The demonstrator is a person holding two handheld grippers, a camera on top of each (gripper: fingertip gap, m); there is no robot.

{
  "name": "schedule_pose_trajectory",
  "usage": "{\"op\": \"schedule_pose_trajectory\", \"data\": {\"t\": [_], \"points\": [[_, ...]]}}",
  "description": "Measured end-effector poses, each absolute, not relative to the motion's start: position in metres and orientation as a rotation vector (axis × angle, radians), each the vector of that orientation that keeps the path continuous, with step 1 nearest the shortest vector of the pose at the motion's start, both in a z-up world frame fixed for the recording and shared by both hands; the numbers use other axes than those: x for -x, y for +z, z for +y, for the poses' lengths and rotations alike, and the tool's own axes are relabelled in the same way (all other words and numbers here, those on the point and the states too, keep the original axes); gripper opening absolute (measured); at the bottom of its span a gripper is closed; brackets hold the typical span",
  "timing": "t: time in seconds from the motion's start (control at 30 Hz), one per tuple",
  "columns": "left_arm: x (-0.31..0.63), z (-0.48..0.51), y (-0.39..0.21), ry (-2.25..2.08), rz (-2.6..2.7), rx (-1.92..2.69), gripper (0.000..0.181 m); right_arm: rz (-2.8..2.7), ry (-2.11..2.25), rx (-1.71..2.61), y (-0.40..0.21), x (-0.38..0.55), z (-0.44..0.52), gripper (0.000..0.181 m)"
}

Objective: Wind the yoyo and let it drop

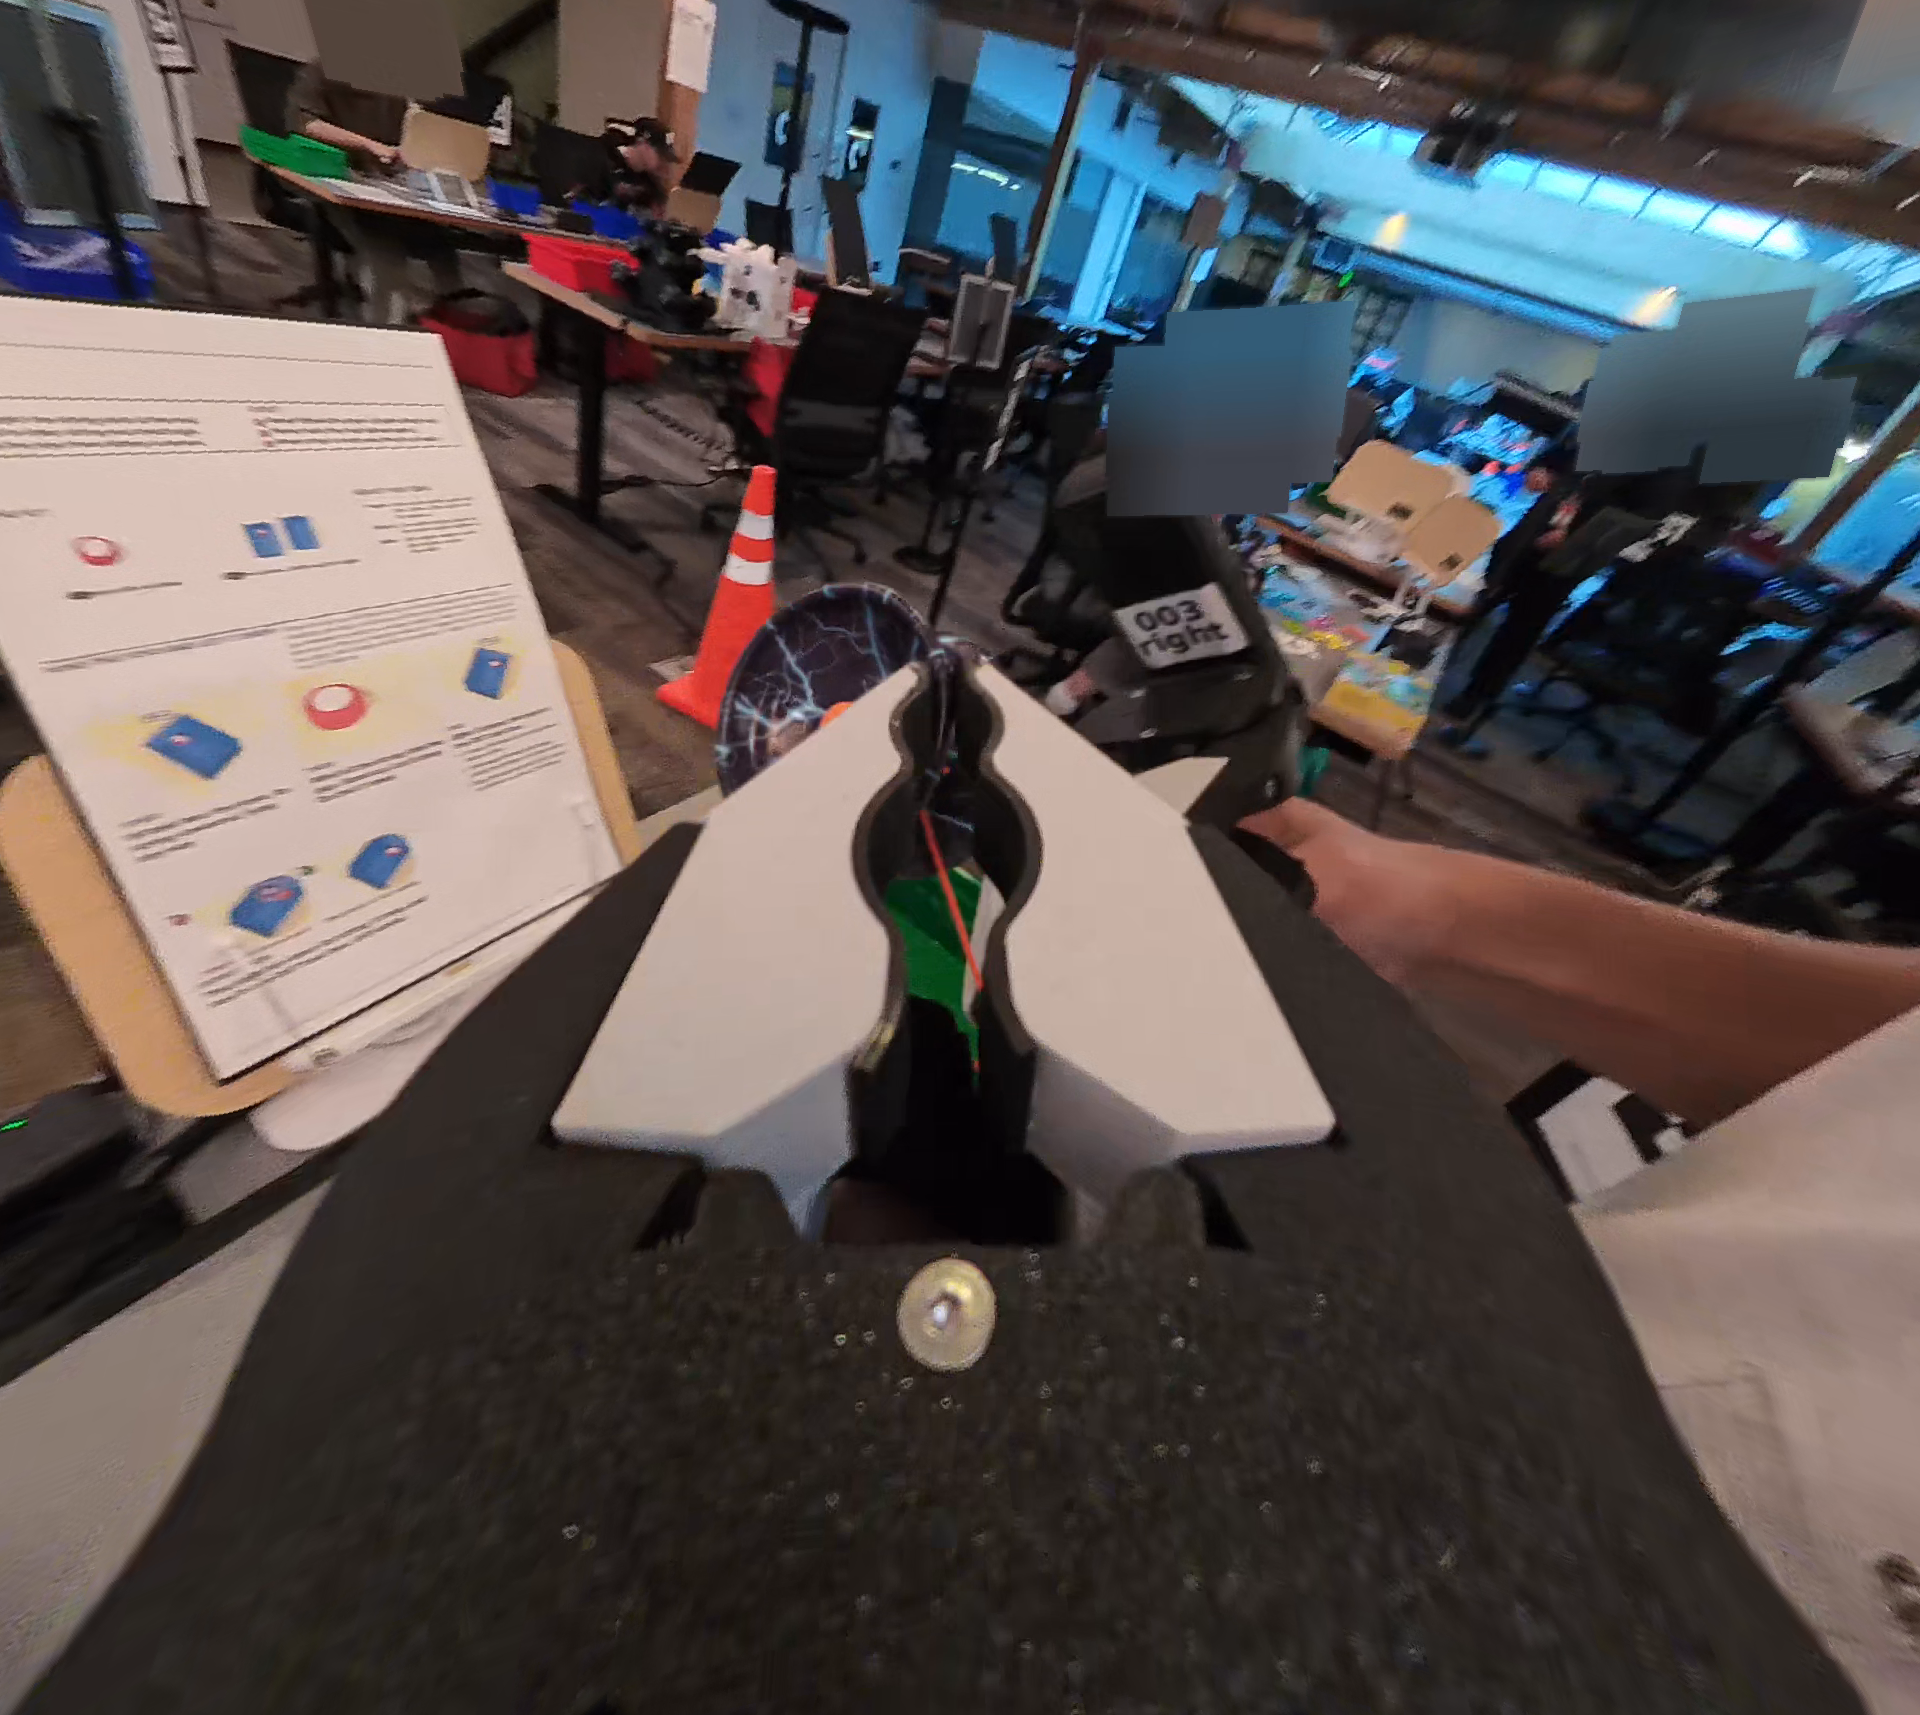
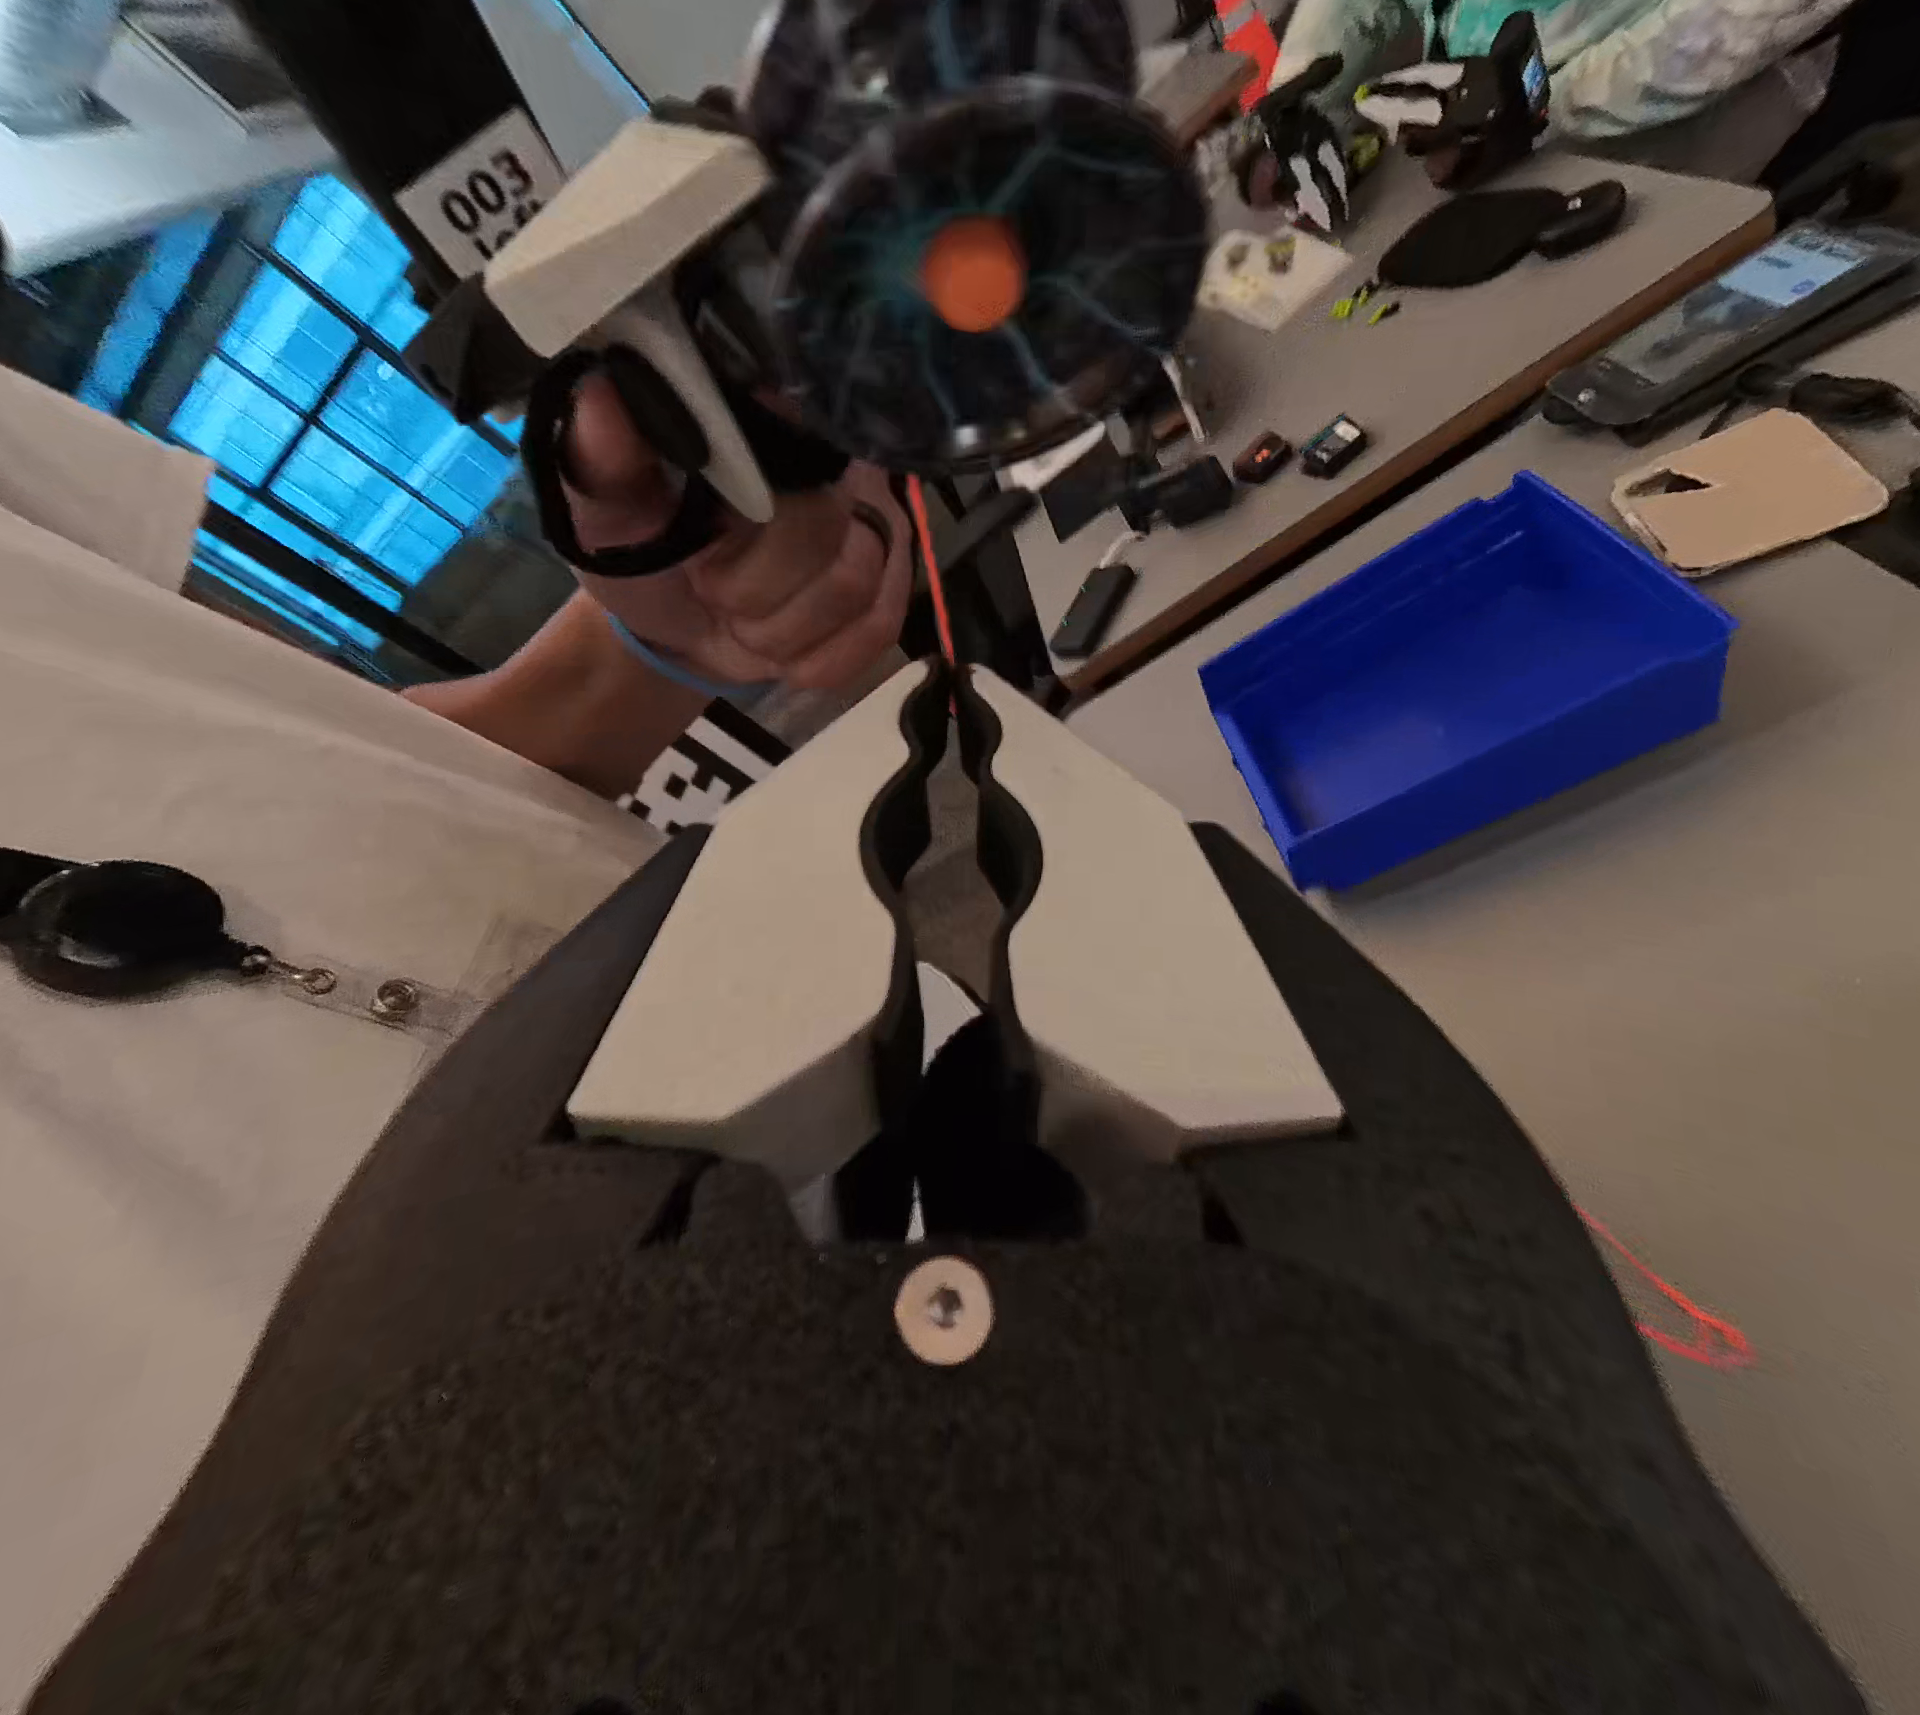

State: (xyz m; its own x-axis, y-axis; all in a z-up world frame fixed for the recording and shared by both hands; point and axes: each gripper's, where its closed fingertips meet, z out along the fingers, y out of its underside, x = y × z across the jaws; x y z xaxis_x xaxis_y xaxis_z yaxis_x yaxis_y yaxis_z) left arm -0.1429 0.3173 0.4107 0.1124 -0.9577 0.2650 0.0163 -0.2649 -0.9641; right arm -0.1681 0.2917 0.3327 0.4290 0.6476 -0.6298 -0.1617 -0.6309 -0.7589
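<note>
Winding looks mid-way, drop not yet done. Dark round yoyo with lightning-pattern faces and an orange hub (image 2: 971, 211) is up in the air, clamped at its rim by the left gripper (image 1: 940, 678) — fingers pressed onto it at the tips, yoyo poking out far-left of them in the left wrist view. Right gripper (image 2: 943, 678) sits just below the yoyo, fingers pinched together on the thin red string (image 2: 928, 564), which runs taut from the yoyo gap down into the tips.

Loose red string still trails near-right over the grey tabletop (image 2: 1558, 1094) and ends in a loop, so slack is left to wrap. How many turns are already on the axle — cannot tell, the gap is blurred.

Judgement: left to do is wrap the remaining slack, then open the left fingers while the right holds the string. Blue plastic bin (image 2: 1475, 678) sits empty on the right, not involved.
</note>
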Motion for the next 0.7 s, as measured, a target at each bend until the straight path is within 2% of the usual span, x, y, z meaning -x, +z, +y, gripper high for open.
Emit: {"op": "schedule_pose_trajectory", "data": {"t": [0.27, 0.47, 0.5, 0.57, 0.7], "points": [[0.149, 0.288, 0.415, -1.574, 0.989, 1.399, 0.000, -0.269, 1.021, 1.850, 0.350, 0.127, 0.319, 0.000], [0.147, 0.282, 0.426, -1.694, 0.901, 1.365, 0.000, -0.323, 1.231, 1.810, 0.356, 0.143, 0.312, 0.000], [0.148, 0.286, 0.427, -1.694, 0.881, 1.366, 0.000, -0.332, 1.262, 1.790, 0.355, 0.142, 0.308, 0.005], [0.149, 0.293, 0.427, -1.683, 0.858, 1.374, 0.000, -0.337, 1.203, 1.790, 0.348, 0.130, 0.306, 0.027], [0.152, 0.298, 0.431, -1.765, 0.803, 1.375, 0.000, -0.356, 1.124, 1.639, 0.373, 0.117, 0.299, 0.041]]}}
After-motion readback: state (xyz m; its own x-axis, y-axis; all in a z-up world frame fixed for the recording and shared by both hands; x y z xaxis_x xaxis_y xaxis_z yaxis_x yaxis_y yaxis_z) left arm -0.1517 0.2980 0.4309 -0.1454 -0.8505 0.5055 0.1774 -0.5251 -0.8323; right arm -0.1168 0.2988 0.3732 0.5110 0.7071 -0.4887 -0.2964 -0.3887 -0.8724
